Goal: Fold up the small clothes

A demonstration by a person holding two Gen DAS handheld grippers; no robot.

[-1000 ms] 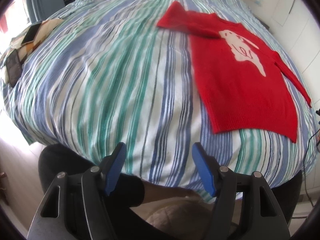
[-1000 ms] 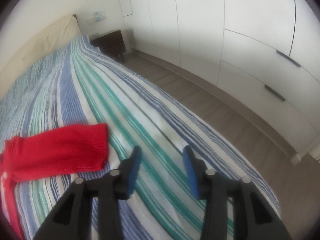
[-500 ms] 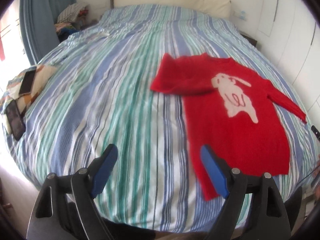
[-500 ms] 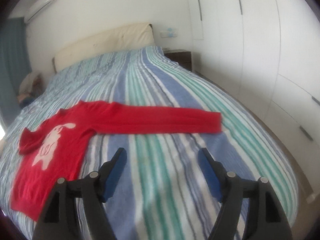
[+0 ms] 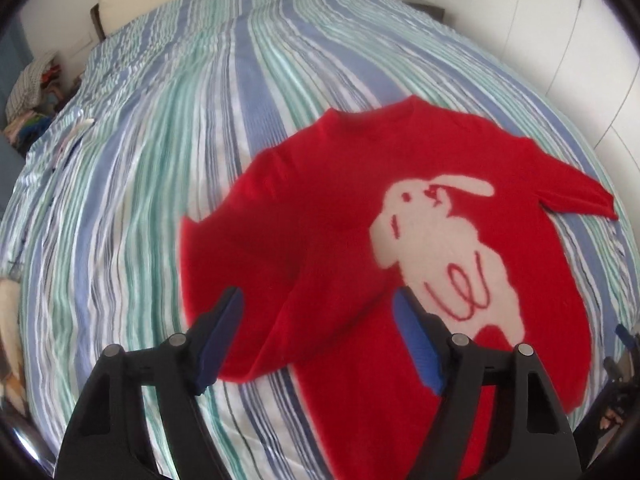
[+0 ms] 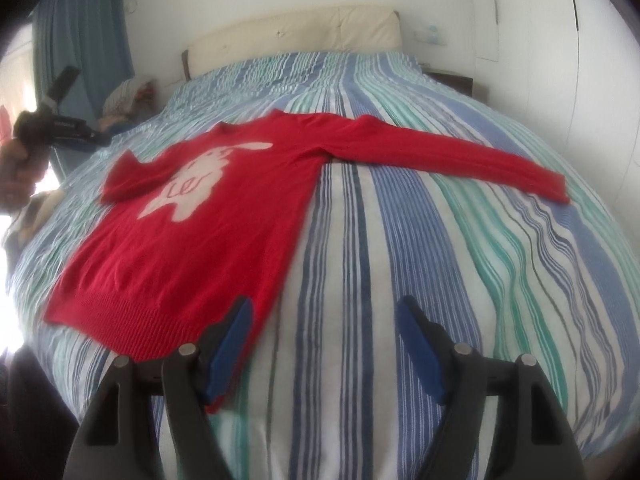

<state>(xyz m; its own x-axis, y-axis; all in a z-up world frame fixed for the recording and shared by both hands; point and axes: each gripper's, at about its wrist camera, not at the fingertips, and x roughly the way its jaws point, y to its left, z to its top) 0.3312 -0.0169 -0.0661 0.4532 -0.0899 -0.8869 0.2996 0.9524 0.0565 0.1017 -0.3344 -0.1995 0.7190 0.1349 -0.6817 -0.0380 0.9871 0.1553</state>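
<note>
My left tongs (image 5: 316,316) hang wide and hold nothing, and my right tongs (image 6: 326,322) are just as wide and just as bare. The red knitted jumper with a pale rabbit on its chest (image 6: 192,236) lies face up on the bed with the blue, green and white striped cover (image 6: 400,280), straight ahead of both tongs. I judge the folding barely begun, if at all: the body lies flat and unfolded, one long sleeve (image 6: 460,152) stretches out straight to the right of my right tongs, and only the other sleeve (image 5: 240,264), just beyond my left tongs, lies bunched against the body rather than spread. Both sleeves and the body fold are left to do. The jumper's long axis runs away from me, hem (image 6: 136,320) nearest my right tongs and neckline (image 6: 244,124) towards the cream padded headboard (image 6: 296,36), while the spread sleeve lies across that line.
</note>
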